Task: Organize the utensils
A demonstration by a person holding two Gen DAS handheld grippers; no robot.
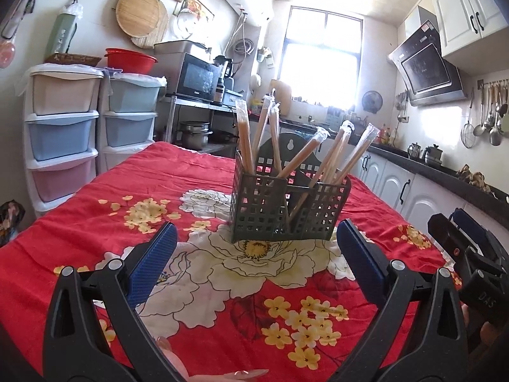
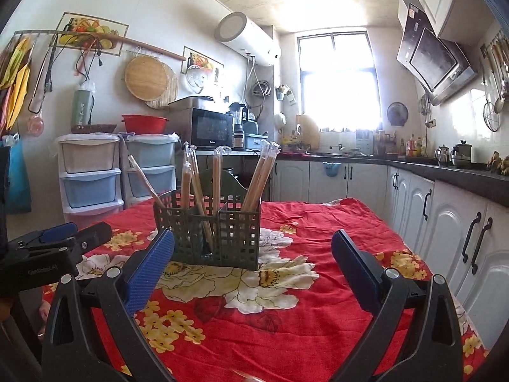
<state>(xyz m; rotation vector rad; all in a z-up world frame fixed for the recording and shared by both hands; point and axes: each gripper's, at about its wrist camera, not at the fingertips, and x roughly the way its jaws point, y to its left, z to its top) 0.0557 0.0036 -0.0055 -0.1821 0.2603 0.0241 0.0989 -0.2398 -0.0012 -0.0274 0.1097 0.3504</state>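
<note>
A dark green grid utensil caddy (image 1: 288,210) (image 2: 219,232) stands upright on the red flowered tablecloth (image 1: 95,210) (image 2: 318,318). Several plastic-wrapped pairs of wooden chopsticks (image 1: 245,137) (image 2: 261,175) lean in its compartments. My left gripper (image 1: 256,248) is open, a short way in front of the caddy, with nothing between its blue pads. My right gripper (image 2: 253,254) is open too and empty, with the caddy just beyond its left pad (image 2: 149,270). The right gripper (image 1: 467,248) also shows at the right edge of the left wrist view, and the left gripper (image 2: 57,242) shows at the left edge of the right wrist view.
Stacked plastic drawers (image 1: 60,133) (image 2: 89,175) stand off the table's left side, with a microwave (image 1: 194,78) (image 2: 211,127) behind. A dark counter over white cabinets (image 1: 413,187) (image 2: 445,222) runs along the right. A bright window (image 2: 340,89) lies straight ahead.
</note>
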